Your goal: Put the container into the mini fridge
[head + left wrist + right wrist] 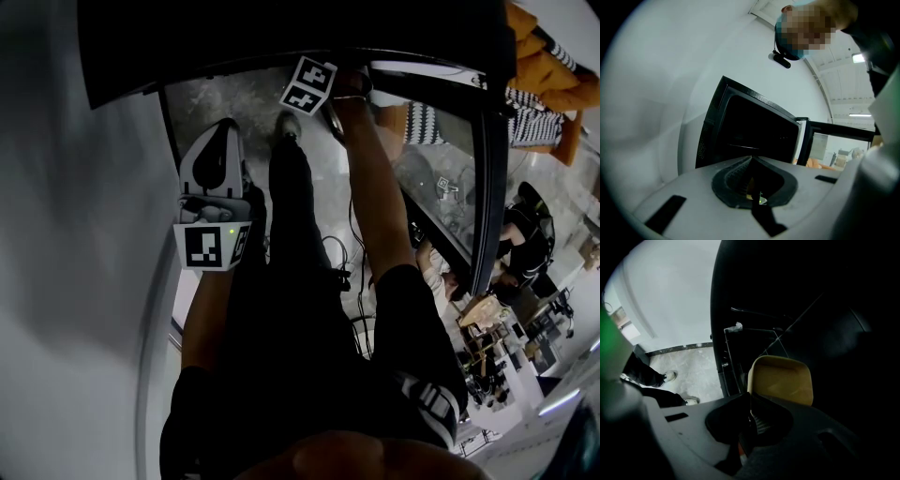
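Right gripper (750, 401) has its jaws closed on the near rim of the tan container (780, 380), which sits inside the dark mouth of the mini fridge (825, 310), low and just past the front frame. Left gripper (751, 160) has its jaws pressed together with nothing between them, and it hangs low beside the person's leg, well apart from the fridge.

Underfoot is a grey, marbled floor (225, 98), and a plain white wall (665, 75) curves along the person's left. The fridge's glass door (487, 159) stands swung open on the right. Beyond it the head view shows a busy room with orange cushions (544, 66) and cluttered desks, too small to read in detail.

From the head view the container is hidden. Only the right gripper's marker cube (309, 82) and the forearm reaching in under the black cabinet top can be seen. The right gripper view alone shows the container and the fridge's interior, with a thin shelf edge (750, 329) above and to the left of the container. It also shows the person's two pale shoes (670, 376) on the floor to the left.

The left gripper view looks up instead. It takes in the whole black cabinet from outside, the open door edge-on, and a white ceiling with strip lights (858, 57).
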`<state>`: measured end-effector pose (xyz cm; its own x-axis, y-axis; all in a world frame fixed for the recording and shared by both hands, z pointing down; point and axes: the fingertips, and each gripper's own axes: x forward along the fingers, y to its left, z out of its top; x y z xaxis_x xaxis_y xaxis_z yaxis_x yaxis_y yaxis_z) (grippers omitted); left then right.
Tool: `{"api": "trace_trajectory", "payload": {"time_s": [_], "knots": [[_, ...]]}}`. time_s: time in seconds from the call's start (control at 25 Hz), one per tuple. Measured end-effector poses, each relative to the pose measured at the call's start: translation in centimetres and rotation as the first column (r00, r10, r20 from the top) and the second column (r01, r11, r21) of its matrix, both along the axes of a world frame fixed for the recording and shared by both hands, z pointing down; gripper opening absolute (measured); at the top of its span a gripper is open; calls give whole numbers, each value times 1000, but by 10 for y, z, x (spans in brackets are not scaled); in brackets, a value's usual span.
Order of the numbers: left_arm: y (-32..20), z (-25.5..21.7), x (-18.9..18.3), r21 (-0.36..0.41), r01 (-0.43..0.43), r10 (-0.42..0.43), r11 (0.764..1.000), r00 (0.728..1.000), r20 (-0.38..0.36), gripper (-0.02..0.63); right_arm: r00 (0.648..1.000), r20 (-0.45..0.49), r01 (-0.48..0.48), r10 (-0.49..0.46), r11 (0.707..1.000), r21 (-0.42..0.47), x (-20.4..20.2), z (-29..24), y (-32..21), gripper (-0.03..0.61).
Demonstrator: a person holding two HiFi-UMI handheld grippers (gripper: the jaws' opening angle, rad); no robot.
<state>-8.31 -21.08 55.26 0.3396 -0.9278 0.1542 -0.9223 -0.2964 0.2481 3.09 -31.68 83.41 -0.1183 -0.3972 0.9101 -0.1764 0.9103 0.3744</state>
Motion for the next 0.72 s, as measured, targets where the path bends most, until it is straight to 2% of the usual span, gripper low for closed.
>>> {"api": "trace_trajectory", "payload": {"time_s": [0.28, 0.52, 0.72], "knots": [[1, 2, 2, -7, -1, 1, 1000, 1000, -2, 5, 1000, 7, 12, -12, 1000, 7, -4, 3, -7, 6], [1, 5, 1, -13, 2, -2, 1000, 1000, -4, 5, 1000, -4, 16, -17, 998, -54, -2, 26, 2, 6], [1, 4, 0, -12, 4, -4, 1000, 1000, -3, 5, 1000, 1, 16, -16, 1000, -23, -4, 17, -6, 6]]}}
